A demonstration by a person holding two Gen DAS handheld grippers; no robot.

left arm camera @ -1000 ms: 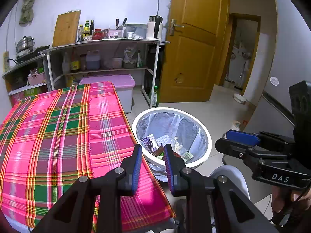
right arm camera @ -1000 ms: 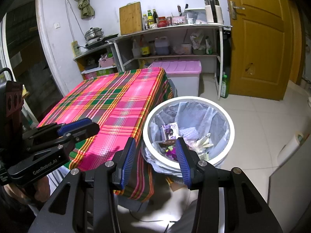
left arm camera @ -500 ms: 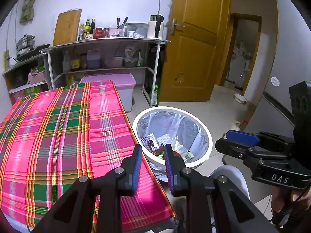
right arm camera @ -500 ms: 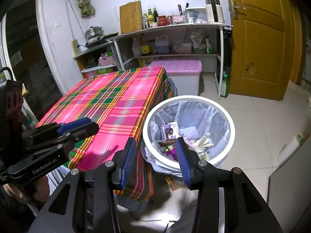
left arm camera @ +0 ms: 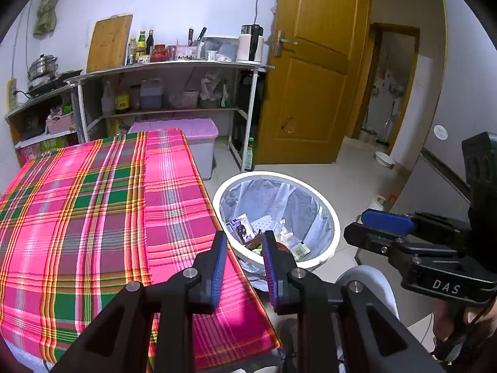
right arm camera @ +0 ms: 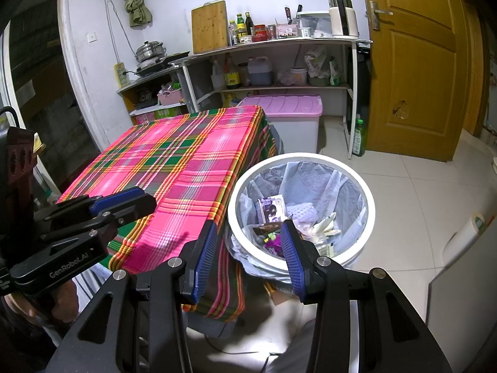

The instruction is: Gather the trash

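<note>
My left gripper (left arm camera: 243,248) hangs over the near corner of the table (left arm camera: 93,217), jaws parted a little w/ nothing between them – just air, and past the tips I see the edge of the plaid cloth (left arm camera: 174,205) and the bin (left arm camera: 329,217). My right gripper (right arm camera: 248,242) is wider apart, also empty, hovering near the table's corner and over the near rim of the bin. In the left view the right gripper shows off to the side at about the same height; in the right view the left one shows likewise, its blue pads (right arm camera: 115,199) close together from that angle. The bin is a white round one lined w/ a thin pale bag (right arm camera: 348,192), standing on the tiled floor (right arm camera: 419,211) just beside the table's corner. The trash (right arm camera: 292,220) is all inside it – a small purple-printed packet (right arm camera: 271,206) leaning on the liner, a white bubbly sheet next to it, crumpled wrappers and some light strips at the bottom; finer bits I can't make out. The cloth is pink, green and yellow and its top is bare. Behind: a metal shelf (right arm camera: 279,43) w/ bottles, a cutting board (right arm camera: 208,28), a kettle, a lilac-lidded storage box (right arm camera: 279,108) under it, and a shut wooden door (right arm camera: 419,62).
</note>
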